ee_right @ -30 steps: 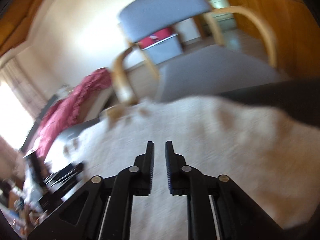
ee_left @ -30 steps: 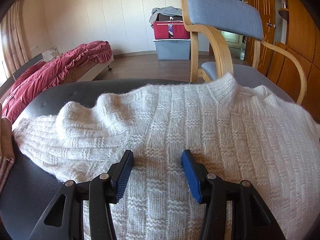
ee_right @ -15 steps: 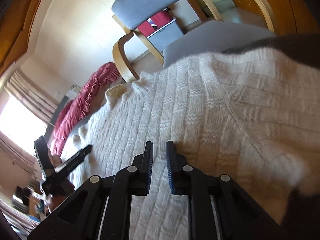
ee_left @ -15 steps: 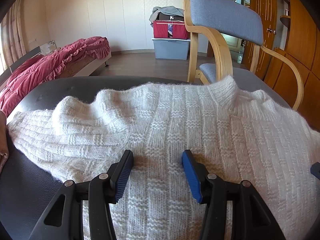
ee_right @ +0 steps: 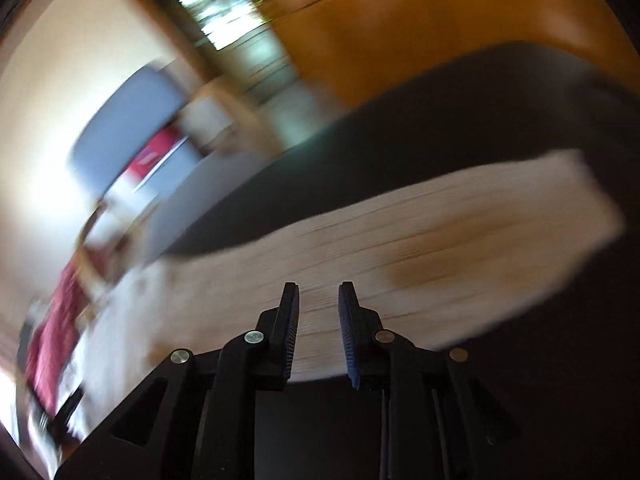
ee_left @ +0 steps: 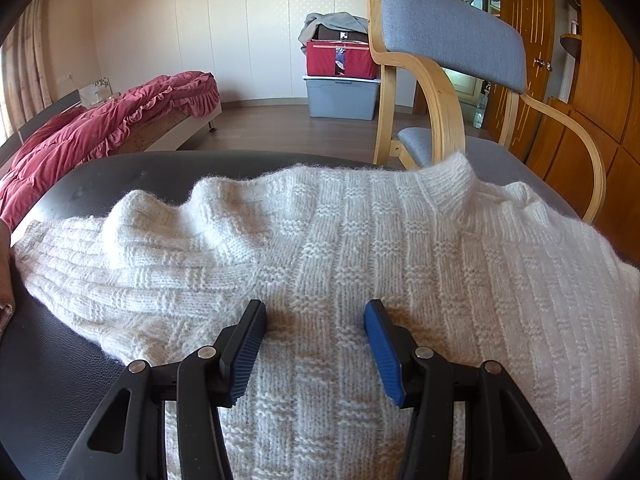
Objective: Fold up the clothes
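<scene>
Right wrist view: the sweater's (ee_right: pixel 440 248) sleeve stretches crosswise just ahead of the right gripper (ee_right: pixel 319 300), jaws opening, empty; left gripper (ee_left: pixel 315 308) gapes over the body.

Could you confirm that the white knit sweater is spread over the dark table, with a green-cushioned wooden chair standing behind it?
Not quite: the chair has grey-blue cushions, not green, as the left wrist view shows. The rest holds: the white knit sweater is spread over the dark table, with the wooden chair behind it.
</scene>
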Demonstrator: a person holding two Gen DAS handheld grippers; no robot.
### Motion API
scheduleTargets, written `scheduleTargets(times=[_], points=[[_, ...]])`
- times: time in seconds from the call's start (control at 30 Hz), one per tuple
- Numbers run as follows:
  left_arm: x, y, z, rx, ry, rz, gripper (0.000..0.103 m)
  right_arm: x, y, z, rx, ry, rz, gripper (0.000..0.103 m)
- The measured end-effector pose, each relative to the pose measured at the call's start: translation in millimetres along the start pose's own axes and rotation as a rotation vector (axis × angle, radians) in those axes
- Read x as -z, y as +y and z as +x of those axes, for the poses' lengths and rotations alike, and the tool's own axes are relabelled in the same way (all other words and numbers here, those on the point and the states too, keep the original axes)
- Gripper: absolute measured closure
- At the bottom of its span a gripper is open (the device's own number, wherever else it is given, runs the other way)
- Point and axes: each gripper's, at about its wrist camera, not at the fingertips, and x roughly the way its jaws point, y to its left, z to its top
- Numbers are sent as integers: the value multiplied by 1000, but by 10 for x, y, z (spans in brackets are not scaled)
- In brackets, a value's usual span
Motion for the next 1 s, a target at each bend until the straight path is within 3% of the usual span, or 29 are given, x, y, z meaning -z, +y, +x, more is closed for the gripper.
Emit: scheduleTargets(times=[0.03, 0.1, 0.2, 0.4, 0.67, 0.83, 1.0], points=[[3, -2, 1, 1, 0, -1, 51, -58, -169, -85, 60, -32, 19, 61], [9, -1, 4, 3, 1, -2, 50, -154, -454, -247, 170, -95, 48, 53], [13, 2, 5, 3, 1, -1, 50, -267, -775, -363, 267, -136, 77, 42], [13, -1, 6, 5, 1, -3, 50, -409, -1025, -219, 316, -97, 99, 42], [18, 10, 2, 10, 0, -6, 50, -398, -758, 29, 406, -54, -3, 41], [17, 20, 9, 14, 1, -9, 50, -435, -627, 63, 361, -41, -63, 81], [21, 25, 12, 17, 2, -11, 50, -495, -414, -54, 270, -68, -56, 83]])
